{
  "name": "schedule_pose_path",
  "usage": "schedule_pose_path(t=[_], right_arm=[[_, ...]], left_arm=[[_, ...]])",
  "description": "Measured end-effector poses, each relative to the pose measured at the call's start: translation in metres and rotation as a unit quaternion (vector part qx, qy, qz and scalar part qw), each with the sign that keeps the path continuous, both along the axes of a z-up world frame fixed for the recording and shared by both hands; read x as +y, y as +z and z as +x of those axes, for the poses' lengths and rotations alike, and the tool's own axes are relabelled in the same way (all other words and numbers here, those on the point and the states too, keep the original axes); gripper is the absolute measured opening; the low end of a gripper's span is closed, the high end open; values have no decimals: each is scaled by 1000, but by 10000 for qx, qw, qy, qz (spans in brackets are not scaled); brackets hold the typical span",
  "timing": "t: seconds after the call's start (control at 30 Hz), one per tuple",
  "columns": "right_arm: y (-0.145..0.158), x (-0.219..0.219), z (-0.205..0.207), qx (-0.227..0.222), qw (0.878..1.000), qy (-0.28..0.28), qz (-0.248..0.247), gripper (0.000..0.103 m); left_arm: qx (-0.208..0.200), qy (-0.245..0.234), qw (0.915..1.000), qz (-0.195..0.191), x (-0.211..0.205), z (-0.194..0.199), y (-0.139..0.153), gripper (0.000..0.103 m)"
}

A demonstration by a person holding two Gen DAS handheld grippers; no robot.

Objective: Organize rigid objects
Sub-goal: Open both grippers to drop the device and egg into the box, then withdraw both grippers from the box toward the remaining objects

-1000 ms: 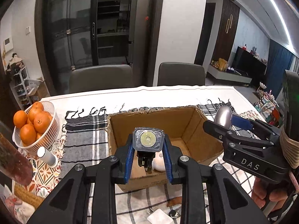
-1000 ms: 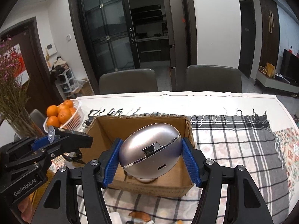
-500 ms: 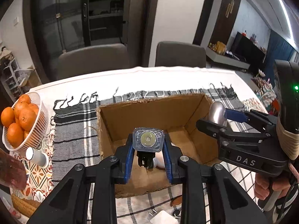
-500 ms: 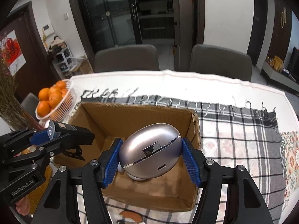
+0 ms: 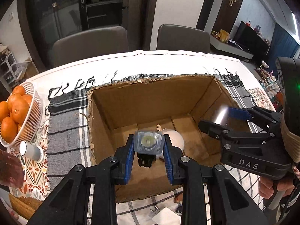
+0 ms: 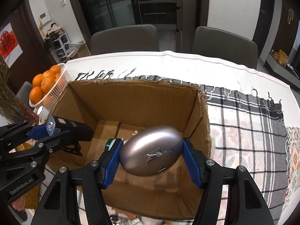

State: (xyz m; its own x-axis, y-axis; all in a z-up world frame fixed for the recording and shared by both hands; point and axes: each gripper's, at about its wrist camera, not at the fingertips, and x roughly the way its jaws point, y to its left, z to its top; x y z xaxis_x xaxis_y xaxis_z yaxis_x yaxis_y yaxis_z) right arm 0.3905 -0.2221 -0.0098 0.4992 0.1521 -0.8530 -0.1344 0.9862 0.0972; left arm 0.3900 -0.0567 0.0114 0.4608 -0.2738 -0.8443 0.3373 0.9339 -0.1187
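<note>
A: Item one, left gripper [image 5: 149, 148]?

B: I am letting its jaws ease apart; the small flashlight [image 5: 148, 142], lens up, sits between them at lower centre, now inside the cardboard box [image 5: 131, 101].

A: Item two?

B: My right gripper [image 6: 151, 155] is pinching the silver egg-shaped case [image 6: 151, 152]. Both have dropped from above the rim, so release is starting.

Two grey chairs [image 5: 182, 37] before dark glass doors [image 6: 116, 3].

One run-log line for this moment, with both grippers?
left gripper: opening, bike light between pads | right gripper: holds silver egg-shaped device | both over cardboard box
</note>
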Motion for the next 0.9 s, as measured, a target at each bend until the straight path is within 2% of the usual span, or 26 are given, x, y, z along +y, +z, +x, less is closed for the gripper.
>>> schedule_pose_path(t=[0.07,0.4,0.73,0.9], right_arm=[[1,0,-1,4,10000,-7,24,66],[22,-2,-20,-271,9996,-63,75,66],[40,0,-54,-408,9990,-120,-160,67],[46,0,-77,-609,9976,-158,-281,68]], left_arm=[[-16,46,10000,-13,1,0,1,37],[-349,51,9994,-21,3,-28,21,41],[-592,6,9981,148,6,-65,32,41],[-701,44,9974,146,8,-87,32,45]])
